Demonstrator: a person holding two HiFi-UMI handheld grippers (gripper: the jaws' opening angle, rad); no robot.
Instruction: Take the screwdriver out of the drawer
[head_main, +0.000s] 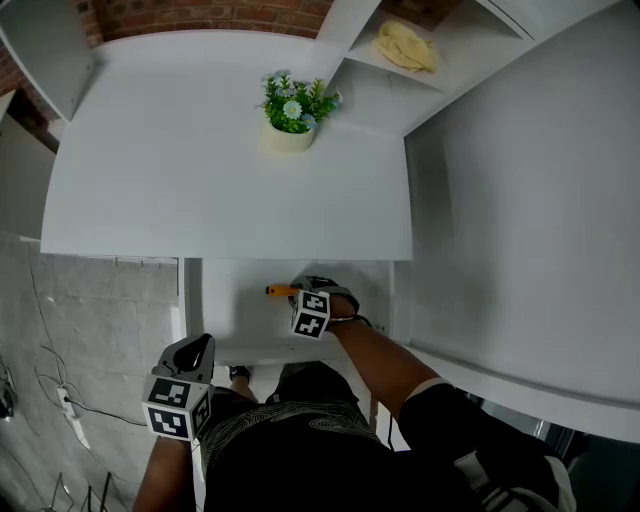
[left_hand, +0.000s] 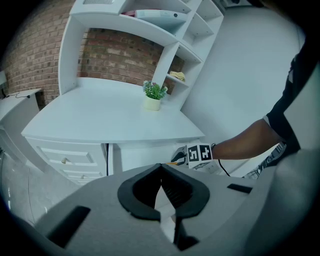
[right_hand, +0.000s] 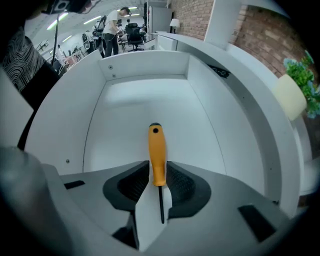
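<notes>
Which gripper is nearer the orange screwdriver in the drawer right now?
Right. The right gripper is down in the open drawer, its jaws open either side of the screwdriver; the left gripper hangs outside the drawer front, off to the left.

White counter against a red brick wall, white shelves rising at its right corner. Small potted plant near them, yellow cloth on a low shelf. Pale grey floor at left.

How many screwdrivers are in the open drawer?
1: an orange-handled screwdriver on the drawer floor, between the right gripper's jaws. The gripper hides the drawer's near end.
</notes>
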